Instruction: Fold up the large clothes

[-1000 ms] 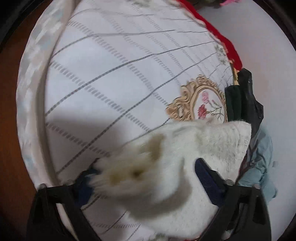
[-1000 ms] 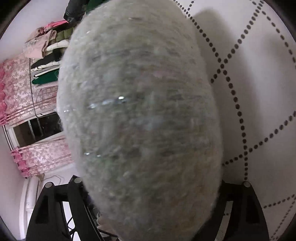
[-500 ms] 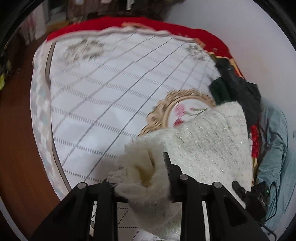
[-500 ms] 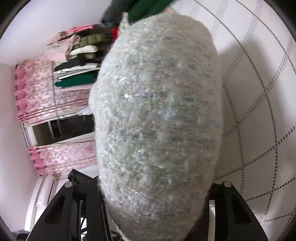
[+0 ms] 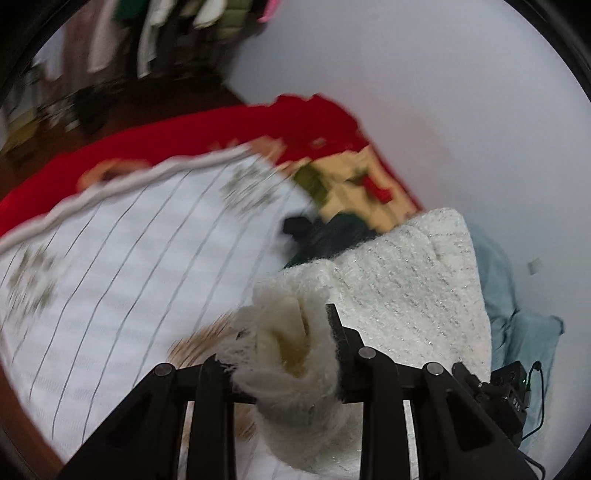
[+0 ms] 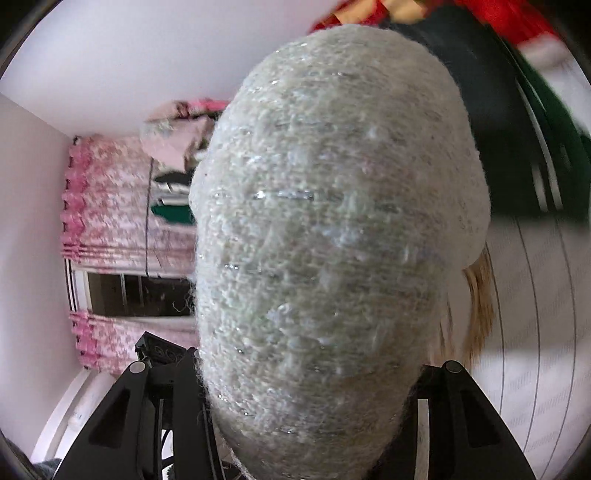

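Note:
A fluffy cream-white knit garment (image 5: 406, 288) with silver threads hangs lifted above the bed. My left gripper (image 5: 284, 343) is shut on a bunched edge of it, the fabric bulging out between the black fingers (image 5: 334, 325). In the right wrist view the same garment (image 6: 332, 229) drapes over the gripper and fills the middle of the frame. My right gripper (image 6: 299, 406) is shut on it; its fingertips are hidden under the knit.
A white bedspread (image 5: 129, 266) with thin grey lines covers the bed, over a red blanket (image 5: 221, 125). Dark clothes (image 5: 332, 232) and a light-blue cloth (image 5: 517, 332) lie near the white wall. Pink curtains (image 6: 110, 214) and hanging clothes (image 5: 166, 29) stand beyond.
Both grippers have risen and tilted up with the garment. The left view now shows the bed's far end and wall; its jaws closed on the bunched edge a second ago.

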Demonstrator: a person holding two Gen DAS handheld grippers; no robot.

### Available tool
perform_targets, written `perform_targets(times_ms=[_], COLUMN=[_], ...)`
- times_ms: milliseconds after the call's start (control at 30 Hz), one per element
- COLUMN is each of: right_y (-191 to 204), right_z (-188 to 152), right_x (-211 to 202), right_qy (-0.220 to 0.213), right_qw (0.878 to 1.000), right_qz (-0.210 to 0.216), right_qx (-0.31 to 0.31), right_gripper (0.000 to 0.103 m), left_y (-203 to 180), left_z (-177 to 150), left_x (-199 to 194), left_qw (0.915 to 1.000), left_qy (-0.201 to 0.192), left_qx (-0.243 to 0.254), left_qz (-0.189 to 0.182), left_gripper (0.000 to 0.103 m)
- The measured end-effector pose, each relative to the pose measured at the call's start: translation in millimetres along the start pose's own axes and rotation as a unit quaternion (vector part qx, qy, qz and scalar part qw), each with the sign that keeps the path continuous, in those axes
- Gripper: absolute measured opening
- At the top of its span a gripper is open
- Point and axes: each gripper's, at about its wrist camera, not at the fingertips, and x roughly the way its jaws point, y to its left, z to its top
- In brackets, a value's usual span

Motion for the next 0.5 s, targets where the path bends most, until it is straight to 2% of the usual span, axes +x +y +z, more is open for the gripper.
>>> perform_targets(times_ms=[100, 233, 333, 433, 500], right_y=[28, 27, -10, -59, -84], right_z=[78, 174, 239, 276, 287], right_x=[1, 0, 10, 26, 32], right_qy=[-0.027, -0.045, -0.044, -0.040, -0.036], right_qw=[1.000, 0.999, 0.999, 0.999, 0.999], right_qz=[0.013, 0.027, 0.019, 0.001, -0.008], right_qx=[-0.008, -0.003, 0.010, 0.035, 0.039], right_gripper=[0.049, 0.049, 0.049, 0.049, 0.049], left_y=[-40, -72, -77, -70, -63], left_z=[43, 86, 98, 94, 85], left_x=[24, 74, 144, 209, 255], left_qw=[0.9992, 0.9974, 0.9974, 0.9968, 0.9948], left_qy=[-0.021, -0.032, -0.009, 0.026, 0.055], left_qx=[0.024, 0.054, 0.066, 0.075, 0.084], left_qz=[-0.025, -0.037, -0.028, -0.007, 0.014], left_gripper=[0.023, 0.023, 0.023, 0.023, 0.023])
